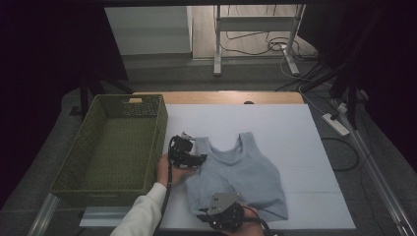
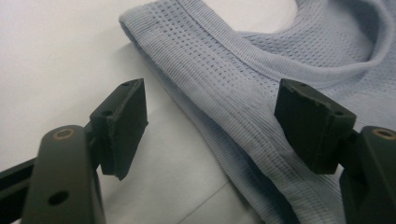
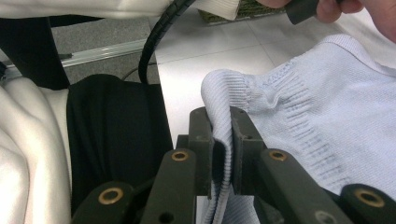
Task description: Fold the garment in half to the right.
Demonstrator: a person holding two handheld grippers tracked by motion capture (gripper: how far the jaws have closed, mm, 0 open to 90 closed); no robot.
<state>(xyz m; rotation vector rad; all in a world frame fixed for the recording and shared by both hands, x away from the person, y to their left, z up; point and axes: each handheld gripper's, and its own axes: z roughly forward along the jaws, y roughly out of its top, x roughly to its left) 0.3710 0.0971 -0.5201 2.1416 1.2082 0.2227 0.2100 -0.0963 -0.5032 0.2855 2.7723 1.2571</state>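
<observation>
My right gripper (image 3: 222, 154) has its jaws clenched on the hem of the blue tank top (image 1: 241, 172) lying flat on the table (image 1: 295, 137). My left gripper (image 2: 210, 126) straddles a shoulder strap, jaws released; next I must close on it.

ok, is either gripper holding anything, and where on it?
The right gripper is shut on the top's ribbed hem, at its near left corner. The left gripper is open, jaws either side of a shoulder strap, holding nothing.
</observation>
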